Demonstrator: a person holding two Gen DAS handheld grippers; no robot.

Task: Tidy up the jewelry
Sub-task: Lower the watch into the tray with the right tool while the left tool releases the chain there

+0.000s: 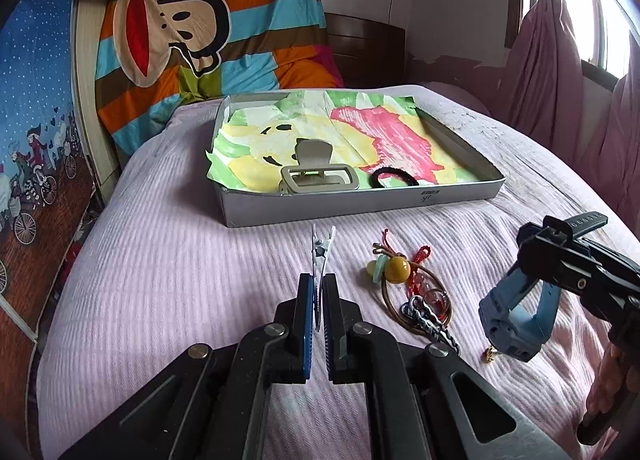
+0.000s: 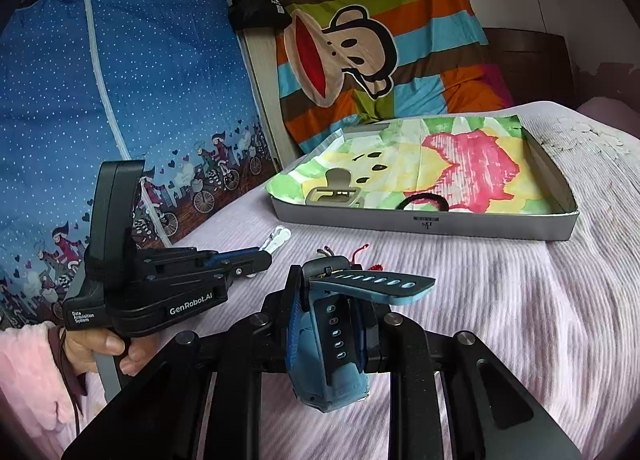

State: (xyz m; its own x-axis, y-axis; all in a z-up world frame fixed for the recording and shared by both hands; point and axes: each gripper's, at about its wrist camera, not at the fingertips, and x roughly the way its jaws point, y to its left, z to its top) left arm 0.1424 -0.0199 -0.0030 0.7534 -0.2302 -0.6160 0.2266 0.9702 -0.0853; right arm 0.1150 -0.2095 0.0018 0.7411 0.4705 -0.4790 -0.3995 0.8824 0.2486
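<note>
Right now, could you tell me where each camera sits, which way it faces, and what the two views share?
Left wrist: on the left gripper, looking along its fingers across the bed toward the tray; it is shut on a white hair clip, with the right gripper at right.
Right wrist: on the right gripper, facing the tray; it is shut on a blue watch, with the left gripper and hand at left.
Shared: tray, beige claw clip, black hair tie, both grippers.
</note>
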